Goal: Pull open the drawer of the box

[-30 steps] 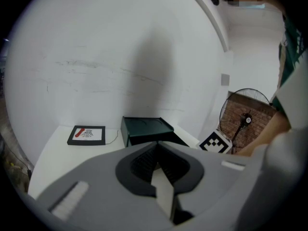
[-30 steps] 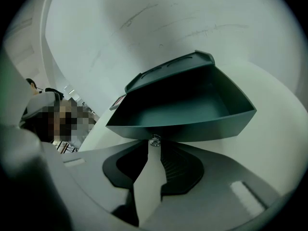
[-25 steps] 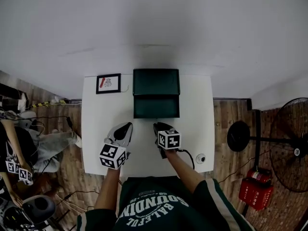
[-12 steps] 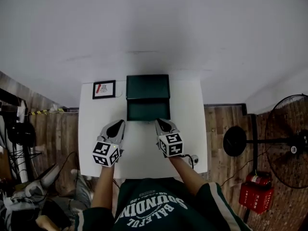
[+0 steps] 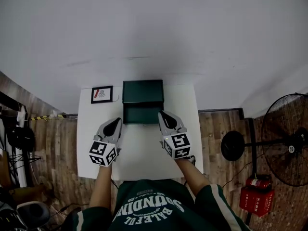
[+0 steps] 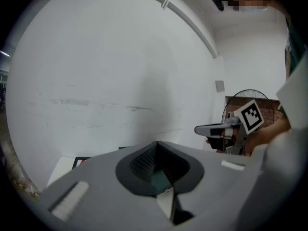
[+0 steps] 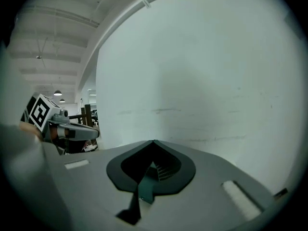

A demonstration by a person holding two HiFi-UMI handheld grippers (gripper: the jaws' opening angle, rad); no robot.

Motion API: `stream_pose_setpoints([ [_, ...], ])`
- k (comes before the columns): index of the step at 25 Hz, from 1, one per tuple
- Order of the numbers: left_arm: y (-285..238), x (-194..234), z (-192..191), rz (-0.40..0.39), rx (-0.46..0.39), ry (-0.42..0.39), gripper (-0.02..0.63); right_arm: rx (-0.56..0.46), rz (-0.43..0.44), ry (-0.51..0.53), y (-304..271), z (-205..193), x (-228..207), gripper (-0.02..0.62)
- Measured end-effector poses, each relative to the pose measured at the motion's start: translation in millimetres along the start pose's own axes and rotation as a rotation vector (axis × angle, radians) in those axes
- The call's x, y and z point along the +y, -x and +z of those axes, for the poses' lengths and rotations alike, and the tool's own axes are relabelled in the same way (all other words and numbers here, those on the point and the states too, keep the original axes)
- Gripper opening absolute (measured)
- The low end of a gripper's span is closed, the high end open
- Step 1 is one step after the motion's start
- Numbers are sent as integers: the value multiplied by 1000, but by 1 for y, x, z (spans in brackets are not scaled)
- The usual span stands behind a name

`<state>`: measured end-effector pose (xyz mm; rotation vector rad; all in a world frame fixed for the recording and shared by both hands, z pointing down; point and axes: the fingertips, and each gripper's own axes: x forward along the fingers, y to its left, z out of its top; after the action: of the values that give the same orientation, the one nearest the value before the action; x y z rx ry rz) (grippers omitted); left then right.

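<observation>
Nearest, the person's forearms reach out over a white bench point(image 5: 140, 154), one tool in each hand. Left tool point(image 5: 115, 124): jaws pressed together, nothing in them, hovering over bare bench short of the box, off its left front corner. Right tool point(image 5: 165, 115): jaws also pressed together, tip right at the box's front right corner; only a sliver of green shows through the gap behind its tips, so no clear grip on anything. Green box point(image 5: 143, 91) sits at the far middle of the bench against the wall point(image 5: 144, 28), small framed picture point(image 5: 102, 94) just left of it. Can't tell if the drawer front is out at all. Step looks like the approach to the drawer; next, the right tool probably has to spread, catch the drawer front or handle, then pull straight back toward the person.
</observation>
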<state>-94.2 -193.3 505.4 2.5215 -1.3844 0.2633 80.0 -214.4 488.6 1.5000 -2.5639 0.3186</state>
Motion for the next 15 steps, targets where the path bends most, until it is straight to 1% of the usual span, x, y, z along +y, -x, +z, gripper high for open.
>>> stream_pose_setpoints([
  [2,1,-3,3,2,-9,-2,46,-13,1,12,5,5,1,2],
  [6,1,-9,5,1,-16,-2,46,-13,8,27,10,3,4,2],
  [15,-4,-11,0,3,-6,3,46,0,5,22,8,-5,-2,2],
])
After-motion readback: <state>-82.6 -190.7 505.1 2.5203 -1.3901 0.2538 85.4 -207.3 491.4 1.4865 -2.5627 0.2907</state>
